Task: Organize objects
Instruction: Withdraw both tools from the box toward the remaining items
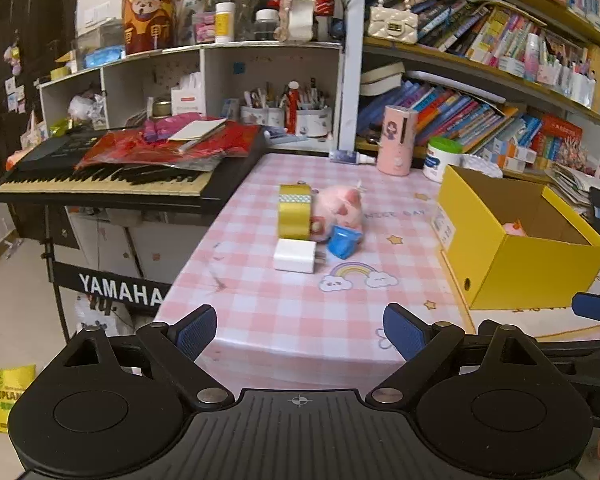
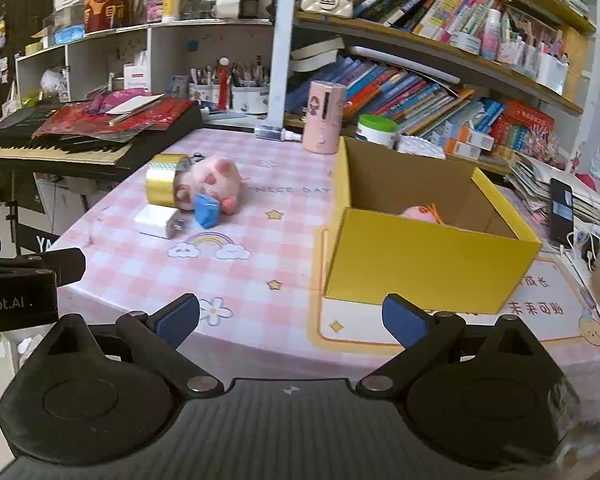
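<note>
Both grippers, left gripper (image 1: 300,332) and right gripper (image 2: 292,320), hang over the near table edge with fingers wide and nothing between them. Four loose items cluster mid-table: gold tape roll (image 1: 295,210), pink plush pig (image 1: 340,208), blue clip (image 1: 342,242), white charger (image 1: 295,255). To their right stands the yellow box (image 2: 420,264), with something pink already inside. Judged step: approach; next, reach forward and close on one item.

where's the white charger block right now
The white charger block lies on the pink checked tablecloth, just in front of the gold tape roll, beside the blue clip.
</note>
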{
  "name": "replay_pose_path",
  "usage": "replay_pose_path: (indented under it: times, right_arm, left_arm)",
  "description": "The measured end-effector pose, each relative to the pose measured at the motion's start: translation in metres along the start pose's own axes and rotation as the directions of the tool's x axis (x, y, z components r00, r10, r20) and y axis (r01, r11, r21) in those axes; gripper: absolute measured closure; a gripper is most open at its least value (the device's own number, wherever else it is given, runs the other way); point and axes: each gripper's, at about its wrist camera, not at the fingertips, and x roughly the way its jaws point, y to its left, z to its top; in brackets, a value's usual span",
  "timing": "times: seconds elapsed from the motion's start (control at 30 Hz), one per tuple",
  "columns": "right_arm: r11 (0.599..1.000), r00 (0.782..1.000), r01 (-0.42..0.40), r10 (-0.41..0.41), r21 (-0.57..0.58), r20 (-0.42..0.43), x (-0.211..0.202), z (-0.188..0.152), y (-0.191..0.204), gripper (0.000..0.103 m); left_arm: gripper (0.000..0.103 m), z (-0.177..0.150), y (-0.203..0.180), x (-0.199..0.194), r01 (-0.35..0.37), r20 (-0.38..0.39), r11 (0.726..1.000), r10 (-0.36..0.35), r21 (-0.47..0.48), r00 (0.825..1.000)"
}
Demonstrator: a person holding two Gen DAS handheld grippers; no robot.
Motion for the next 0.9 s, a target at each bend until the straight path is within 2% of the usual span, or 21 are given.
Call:
replay_pose_path:
  times: [0.33,0.67,0.77,0.83,0.9]
  right_arm:
    - [0.998,0.999,-0.043,0.042,-0.046,-0.024,0.023,0.011,0.019,0.004]
    - [0.99,0.992,-0.114,0.109,-0.084,-0.067,0.097,0.044,0.027,0.006]
    - [0.985,0.99,-0.131,0.123,-0.111,-0.071,0.123,0.052,0.03,0.014]
    - [0.98,0.987,-0.151,0.144,-0.126,-0.069,0.141,0.057,0.032,0.026]
    - [0.978,0.983,-0.171,0.162,-0.121,-0.085,0.157,0.063,0.032,0.03]
  left_arm:
    - [0.01,0.004,0.013,0.029,-0.021,-0.038,0.999,0.02,-0.037,0.999]
    - [0.01,0.032,0.018,0.09,-0.096,-0.096,0.994,0.09,-0.051,0.991]
    - [0.01,0.041,0.018,0.11,-0.113,-0.122,0.993,0.107,-0.037,0.987]
    - [0.01,0.046,0.018,0.12,-0.123,-0.131,0.992,0.118,-0.034,0.984]
    - [0.01,0.052,0.018,0.129,-0.128,-0.14,0.991,0.123,-0.031,0.982]
